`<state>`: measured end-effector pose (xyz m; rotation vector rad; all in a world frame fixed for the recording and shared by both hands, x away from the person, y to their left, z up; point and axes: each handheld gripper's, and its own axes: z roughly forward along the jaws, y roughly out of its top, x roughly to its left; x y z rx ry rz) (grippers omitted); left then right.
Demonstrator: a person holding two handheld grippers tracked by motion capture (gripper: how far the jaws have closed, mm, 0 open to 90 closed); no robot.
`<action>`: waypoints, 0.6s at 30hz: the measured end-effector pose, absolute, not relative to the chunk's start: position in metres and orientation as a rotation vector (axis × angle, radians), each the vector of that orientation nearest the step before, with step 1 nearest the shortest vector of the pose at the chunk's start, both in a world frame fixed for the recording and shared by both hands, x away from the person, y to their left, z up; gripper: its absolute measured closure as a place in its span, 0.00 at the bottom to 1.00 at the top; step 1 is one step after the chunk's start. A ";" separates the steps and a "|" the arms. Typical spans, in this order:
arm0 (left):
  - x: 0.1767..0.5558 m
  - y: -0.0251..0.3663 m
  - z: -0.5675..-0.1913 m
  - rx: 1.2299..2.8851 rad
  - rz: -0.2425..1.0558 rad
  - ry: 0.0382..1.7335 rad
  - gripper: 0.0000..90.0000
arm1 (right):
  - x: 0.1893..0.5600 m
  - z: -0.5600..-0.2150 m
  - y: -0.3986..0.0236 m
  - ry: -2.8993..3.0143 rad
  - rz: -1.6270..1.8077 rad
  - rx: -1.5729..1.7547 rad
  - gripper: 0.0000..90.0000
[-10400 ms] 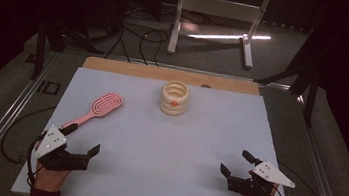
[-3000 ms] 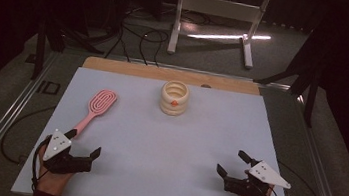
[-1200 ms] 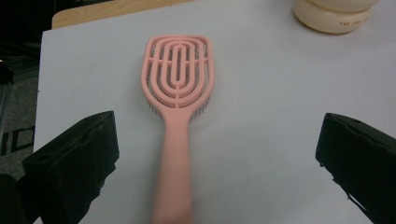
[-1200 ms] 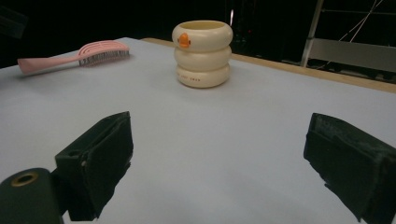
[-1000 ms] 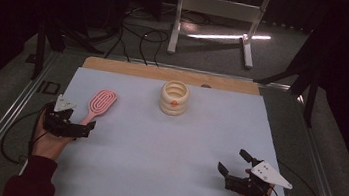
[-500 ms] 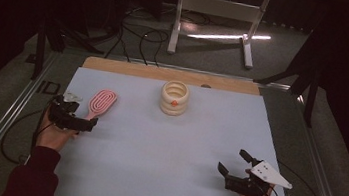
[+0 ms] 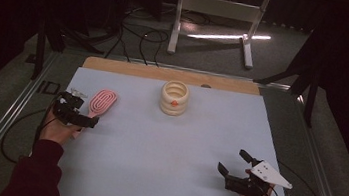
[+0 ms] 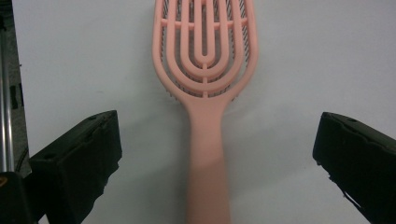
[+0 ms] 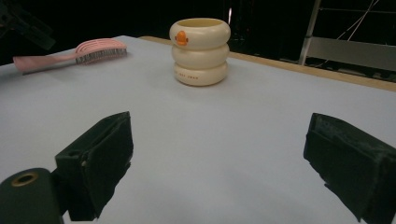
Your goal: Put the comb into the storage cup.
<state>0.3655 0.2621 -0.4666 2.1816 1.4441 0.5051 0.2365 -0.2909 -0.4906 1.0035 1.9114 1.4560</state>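
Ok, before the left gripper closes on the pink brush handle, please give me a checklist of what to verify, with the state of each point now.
1. Left gripper jaws open: ok, wide apart.
2. Pink brush handle lies between the jaws: ok, roughly centred.
3. Jaws low enough to catch the handle: cannot tell.
4. Brush lies flat on the table, nothing against it: ok.
5. Cream holder away from the brush: ok, well apart.
6. Right gripper out of the way: ok, open, near the table's front right edge.

Dark room behind a pale table [image 7: 166, 152]
A white metal stand [image 7: 218, 12] and loose cables [image 7: 135, 32] sit on the grey floor [image 7: 207, 57].
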 end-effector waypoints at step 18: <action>0.390 0.264 -0.477 2.264 0.429 1.530 0.05 | 0.237 -0.491 -0.290 1.922 1.448 1.008 0.09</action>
